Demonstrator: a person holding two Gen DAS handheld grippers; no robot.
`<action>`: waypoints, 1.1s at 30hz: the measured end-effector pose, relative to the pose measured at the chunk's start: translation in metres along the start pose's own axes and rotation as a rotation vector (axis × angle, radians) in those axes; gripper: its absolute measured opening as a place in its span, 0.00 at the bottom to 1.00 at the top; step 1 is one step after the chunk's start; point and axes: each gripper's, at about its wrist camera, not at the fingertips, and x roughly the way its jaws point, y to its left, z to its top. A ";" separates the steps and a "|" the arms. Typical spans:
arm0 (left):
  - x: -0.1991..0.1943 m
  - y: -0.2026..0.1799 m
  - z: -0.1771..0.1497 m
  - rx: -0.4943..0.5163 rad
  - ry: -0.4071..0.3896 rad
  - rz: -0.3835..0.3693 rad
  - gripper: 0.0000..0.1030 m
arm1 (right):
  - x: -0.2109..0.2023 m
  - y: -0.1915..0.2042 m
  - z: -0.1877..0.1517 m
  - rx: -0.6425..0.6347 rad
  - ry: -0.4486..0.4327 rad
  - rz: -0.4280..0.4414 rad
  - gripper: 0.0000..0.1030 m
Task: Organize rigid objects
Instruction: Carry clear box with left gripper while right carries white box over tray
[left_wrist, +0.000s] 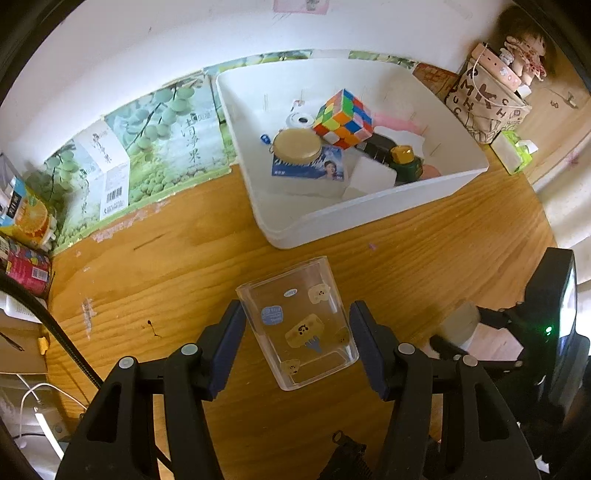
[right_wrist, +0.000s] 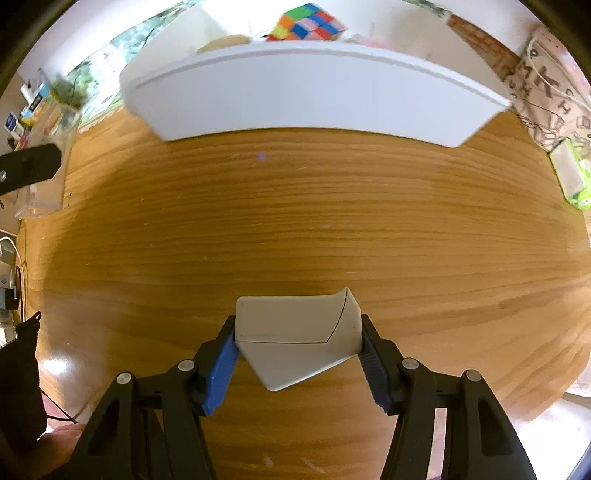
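Left wrist view: left gripper (left_wrist: 297, 345) straddles a clear plastic cup (left_wrist: 300, 324) w/ cartoon stickers. Blue pads (left_wrist: 228, 345) flank both walls, but whether they press or just bracket it I cannot tell (glare, transparent wall). Cup sits above the wooden desk (left_wrist: 155, 280) near its middle, just short of the white bin's (left_wrist: 354, 218) near wall. Bin stands toward the desk's back edge, already holding a puzzle cube (left_wrist: 342, 119), a round gold tin (left_wrist: 296, 147) and other bits.

Handling guess: cup is light, stiff, thin-walled and slick; hold flat sides mid-height, moderate squeeze, or it may pop out or crack.

Right wrist view: right gripper (right_wrist: 298, 354) is clamped on a white angular case (right_wrist: 299, 338), pads tight on its two ends, over the desk's near part. Bin front wall well ahead.

Case looks like hard plastic, smooth, prob. light (seam suggests a lid, so avoid prying there). Grip across the ends seems sound.
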 end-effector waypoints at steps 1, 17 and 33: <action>-0.002 -0.002 0.002 0.000 -0.005 0.002 0.60 | -0.005 -0.004 -0.003 0.002 -0.002 -0.002 0.60; -0.019 -0.059 0.041 0.003 -0.068 0.099 0.60 | -0.058 -0.089 0.028 -0.028 -0.148 0.051 0.60; 0.000 -0.085 0.092 -0.123 -0.143 0.170 0.60 | -0.068 -0.131 0.114 -0.132 -0.293 0.173 0.60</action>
